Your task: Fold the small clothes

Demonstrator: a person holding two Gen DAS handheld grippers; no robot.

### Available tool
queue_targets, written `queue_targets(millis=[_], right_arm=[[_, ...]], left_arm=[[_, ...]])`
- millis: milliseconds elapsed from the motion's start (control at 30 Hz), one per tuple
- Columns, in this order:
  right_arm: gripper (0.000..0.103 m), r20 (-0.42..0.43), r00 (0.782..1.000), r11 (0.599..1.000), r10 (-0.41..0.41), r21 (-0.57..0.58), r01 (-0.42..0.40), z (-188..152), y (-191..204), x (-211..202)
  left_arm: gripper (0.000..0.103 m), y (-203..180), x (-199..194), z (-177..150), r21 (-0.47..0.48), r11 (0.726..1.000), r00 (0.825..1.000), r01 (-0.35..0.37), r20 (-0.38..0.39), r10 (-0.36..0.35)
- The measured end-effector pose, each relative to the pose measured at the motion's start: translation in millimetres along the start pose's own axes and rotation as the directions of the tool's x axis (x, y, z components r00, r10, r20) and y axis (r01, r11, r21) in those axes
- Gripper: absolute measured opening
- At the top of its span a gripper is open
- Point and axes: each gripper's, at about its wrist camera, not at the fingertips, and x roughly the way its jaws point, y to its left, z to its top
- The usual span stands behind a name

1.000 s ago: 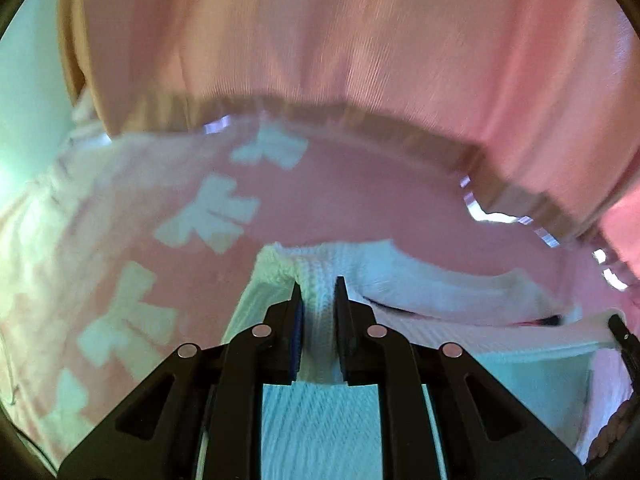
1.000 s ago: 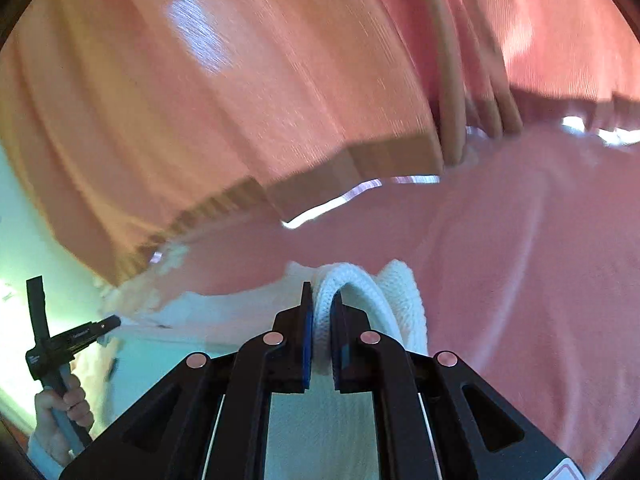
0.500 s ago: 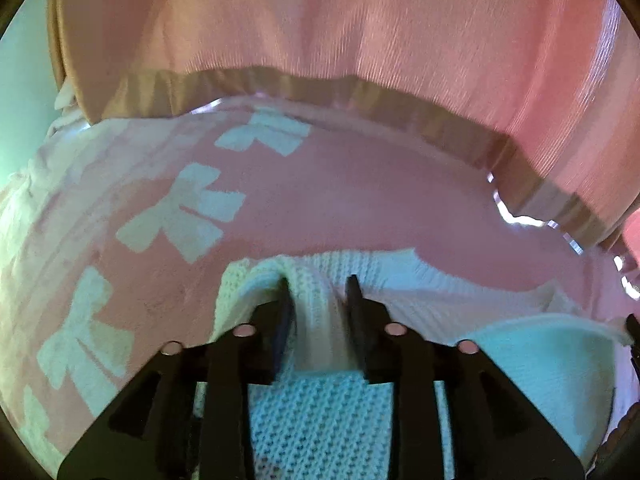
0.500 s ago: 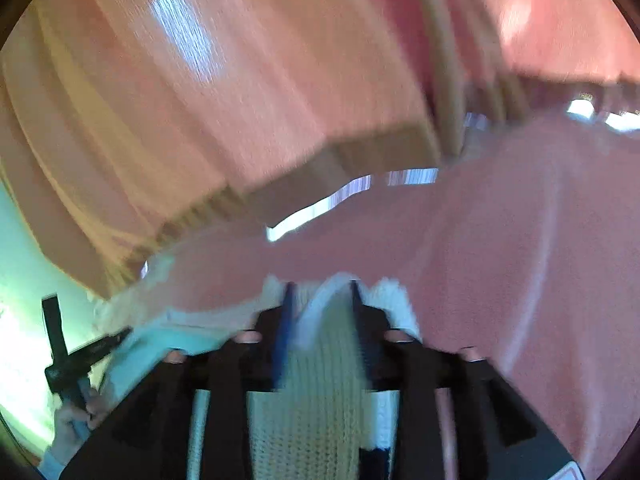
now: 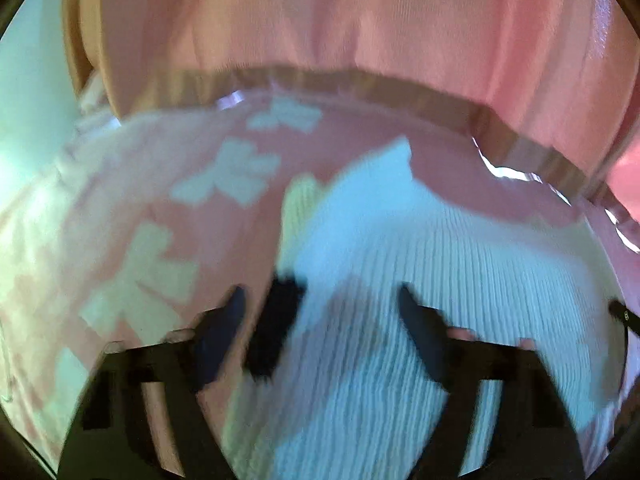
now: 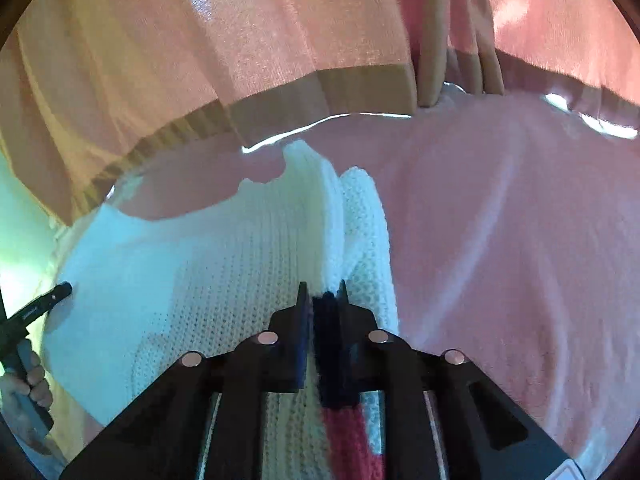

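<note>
A small white knit garment (image 6: 224,264) with dark and red stripes near its lower edge lies on a pink bed cover (image 6: 500,240). In the left wrist view it (image 5: 460,264) spreads flat under my left gripper (image 5: 320,300), which is open with fingers wide apart and blurred by motion. My right gripper (image 6: 322,292) is shut on a dark striped part of the garment's right edge. The left gripper also shows in the right wrist view (image 6: 40,304) at the garment's left side, held by a hand.
The cover has a pale bow pattern (image 5: 224,176) on the left side. A pink curtain (image 5: 360,16) with a brown hem hangs close behind the bed. A pale wall (image 5: 28,80) is at the far left.
My left gripper has opened and let go of the garment, which now lies spread flat. My right gripper now grips the garment's dark striped edge; more of the garment lies ahead of it.
</note>
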Motion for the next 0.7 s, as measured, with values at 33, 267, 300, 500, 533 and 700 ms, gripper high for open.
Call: queue_targets(millis=[33,267,300,500,533,700], right_arm=[[0.009,0.034,0.999,1.000,0.010,0.002,-0.010,1.7,0.5,-9.9],[0.009,-0.015,0.990,0.990,-0.137,-0.030,0.137,-12.9,-16.9,2.2],[0.009,-0.006,0.992,0.992,-0.128,-0.014,0.128,-14.0,-17.6,2.6],[0.045,0.111,0.992,0.997,-0.068,-0.028,0.071,-15.1,1.1,-48.7],[0.054,0.113,0.990,0.995,-0.086,-0.032,0.090,-21.7,0.6,-53.9],[0.055,0.045,0.990,0.991,-0.136,0.008,0.136,-59.5,-12.2,-57.2]], left_arm=[[0.037,3.2,6.1,-4.1,-0.002,1.000,0.999,0.008,-0.032,-0.008],[0.029,16.6,4.9,-6.3,-0.061,0.998,0.999,0.028,-0.031,-0.030],[0.030,16.4,4.0,-7.8,-0.060,0.998,0.999,0.023,-0.026,-0.025],[0.032,13.7,-8.1,-15.3,-0.049,0.999,1.000,-0.009,-0.015,0.009],[0.033,13.3,-10.4,-18.5,-0.050,0.999,1.000,-0.013,-0.018,0.012],[0.057,15.1,-21.6,-32.2,-0.078,0.997,1.000,-0.027,-0.017,0.025]])
